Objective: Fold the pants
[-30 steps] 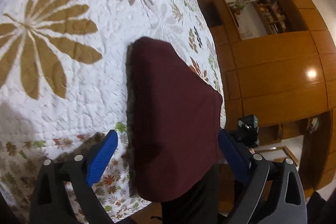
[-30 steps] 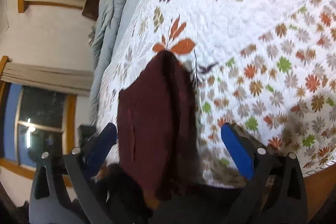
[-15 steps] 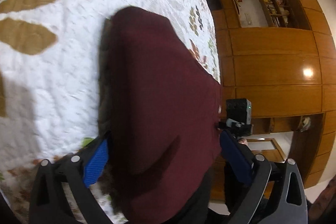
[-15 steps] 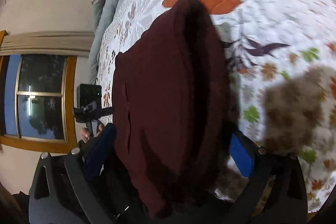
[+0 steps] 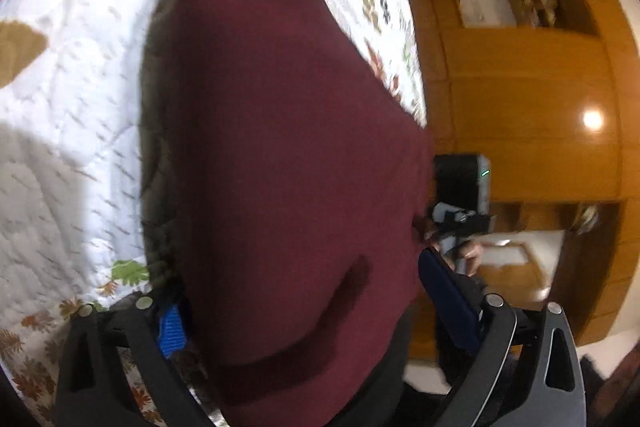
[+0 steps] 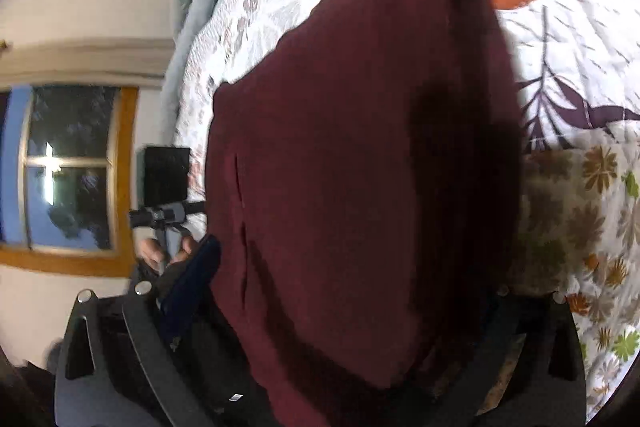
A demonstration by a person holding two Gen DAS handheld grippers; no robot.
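Left wrist view: the dark maroon folded cloth pants (image 5: 288, 163) fill the middle of my frame, lying on the white quilted bedspread with leaf and flower prints (image 5: 72, 115). The near end of the pants runs down between the fingers of my left gripper (image 5: 308, 311). Its blue-padded fingers stand wide apart, one showing at 7 o'clock and one at 4 o'clock, with the cloth between them; I cannot tell whether either pad touches it, and the fingers are not pinched on it. A curved crease shadow crosses the fabric low in frame. At 3 o'clock stands the glossy orange-brown wooden wardrobe wall (image 5: 532, 115); in front of it, just past the right edge of the pants, I see the other hand-held unit.

Right wrist view: the same pants (image 6: 360, 167) cover most of the frame, far end at 12 o'clock on the quilt (image 6: 580, 39). Right gripper (image 6: 352, 307): the left finger's blue pad shows at 8 o'clock, beside the cloth edge; the right finger is hidden under the fabric. Spread looks wide, no grip visible. The wood-framed window (image 6: 68, 171) sits at 9 o'clock.
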